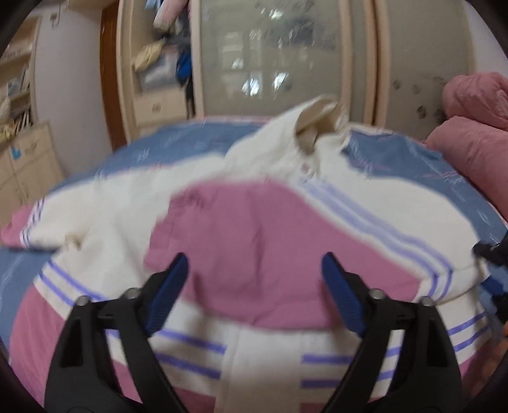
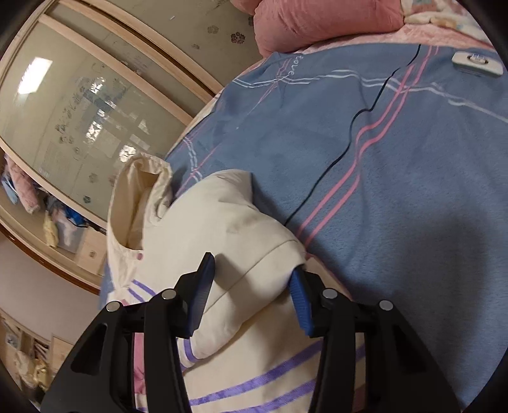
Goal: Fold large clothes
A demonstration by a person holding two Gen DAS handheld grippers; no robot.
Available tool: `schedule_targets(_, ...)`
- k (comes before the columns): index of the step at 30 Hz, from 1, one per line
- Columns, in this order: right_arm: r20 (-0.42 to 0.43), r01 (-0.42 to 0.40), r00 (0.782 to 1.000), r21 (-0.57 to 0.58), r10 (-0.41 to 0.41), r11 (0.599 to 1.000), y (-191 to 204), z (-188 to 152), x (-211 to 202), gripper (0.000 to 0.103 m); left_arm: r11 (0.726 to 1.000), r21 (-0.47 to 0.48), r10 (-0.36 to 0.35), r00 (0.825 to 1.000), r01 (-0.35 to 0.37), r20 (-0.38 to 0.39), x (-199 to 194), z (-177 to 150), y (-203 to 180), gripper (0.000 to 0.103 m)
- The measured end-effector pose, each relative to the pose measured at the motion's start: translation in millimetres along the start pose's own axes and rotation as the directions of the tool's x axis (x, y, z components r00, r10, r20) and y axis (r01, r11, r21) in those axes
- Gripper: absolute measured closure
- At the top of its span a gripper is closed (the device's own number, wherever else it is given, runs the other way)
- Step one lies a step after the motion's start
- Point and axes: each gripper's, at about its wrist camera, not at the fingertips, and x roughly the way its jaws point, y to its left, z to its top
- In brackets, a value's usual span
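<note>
A: Right claw point(image 2: 250, 292) first; jaws stand wide apart, straddling a puffed cream fold of the jacket point(image 2: 222, 254); the pads look near or against the cloth on each side, but nothing is pinched. Left claw point(image 1: 254, 286) likewise wide open, hovering over the pink panel point(image 1: 254, 241); holds nothing; that view is motion-blurred, so contact cannot be told.

B: Where does the jacket lie?

A: Spread on the bed over the blue blanket point(image 2: 397, 190); collar point(image 2: 143, 197) toward the wardrobe, standing up and open; cream body with purple stripes point(image 2: 254, 381) and pink blocks; one sleeve point(image 1: 54, 225) trails to the left.

B: Handling, as you judge it?

A: Soft and padded; light for its bulk; no stiffness, so it will sag from any single grip and spring back out of a loose fold; the shell looks smooth, so a shallow pinch may slip. Best holds, I think: seams, the striped hem, the cuff, where layers are thick; take both corners together to keep an edge straight.

B: Surroundings?

A: A thin dark cable point(image 2: 358, 133) runs across the blanket, near the jacket's shoulder, a snag risk; a small white device point(image 2: 476, 62) lies far off; pink pillows point(image 2: 317, 22) at the bed head; wardrobe doors point(image 1: 276, 57) behind.
</note>
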Motion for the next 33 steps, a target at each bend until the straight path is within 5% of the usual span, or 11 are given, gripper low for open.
schedule_targets(4, -0.011, 0.053, 0.999, -0.016, -0.053, 0.998, -0.4, -1.2, -1.7, 0.055, 1.0, 0.025, -0.003, 1.0, 0.003, -0.003, 8.6, 7.2, -10.6, 0.011)
schedule_targets(7, 0.022, 0.146, 0.989, -0.042, -0.145, 0.988, 3.7, -4.0, -14.7, 0.028, 0.999, 0.002, -0.035, 0.987, 0.036, -0.157, 42.2, -3.9, -14.4, 0.011)
schedule_targets(9, 0.088, 0.112, 0.99, -0.049, -0.107, 0.993, 5.9, -4.2, -28.7, 0.028, 0.997, -0.042, -0.067, 0.966, 0.058, -0.249, 61.7, -12.4, -10.6, 0.01)
schedule_targets(14, 0.441, 0.107, 0.898, -0.232, 0.007, 0.967, 36.5, -3.1, -53.6, 0.029, 0.996, -0.067, -0.079, 0.965, 0.064, -0.249, 62.9, -11.2, -9.3, 0.008)
schedule_targets(16, 0.296, 0.015, 0.95, -0.348, 0.095, 0.937, 49.7, 5.7, -22.3, 0.038, 0.996, -0.063, -0.074, 0.966, 0.06, -0.247, 60.9, -12.4, -11.0, 0.007)
schedule_targets(17, 0.115, -0.085, 0.984, -0.369, 0.136, 0.925, 52.5, 9.5, 6.1, 0.04, 0.996, -0.066, -0.079, 0.966, 0.064, -0.245, 59.8, -13.4, -10.3, 0.007)
schedule_targets(19, -0.104, -0.144, 0.988, -0.36, 0.113, 0.922, 50.0, 4.2, 46.4, 0.04, 0.995, -0.073, -0.088, 0.966, 0.072, -0.242, 57.0, -15.7, -8.9, 0.007)
schedule_targets(25, 0.044, 0.215, 0.976, -0.384, -0.214, 0.898, 45.6, -4.9, 42.9, 0.053, 0.995, -0.061, -0.092, 0.969, 0.08, -0.228, 50.6, -20.3, -7.6, 0.007)
schedule_targets(28, 0.149, 0.338, 0.941, -0.338, -0.305, 0.878, 41.0, -4.3, 28.3, 0.031, 0.996, -0.051, -0.086, 0.97, 0.076, -0.229, 52.3, -20.2, -9.9, 0.005)
schedule_targets(30, 0.115, 0.191, 0.98, -0.337, -0.161, 0.922, 38.0, -0.1, 25.5, 0.031, 0.996, -0.049, -0.085, 0.97, 0.076, -0.23, 52.5, -20.3, -10.3, 0.005)
schedule_targets(33, 0.108, 0.125, 0.99, -0.406, -0.088, 0.905, 49.6, -2.5, 24.7, 0.031, 0.996, -0.047, -0.085, 0.97, 0.076, -0.23, 53.0, -20.2, -10.1, 0.004)
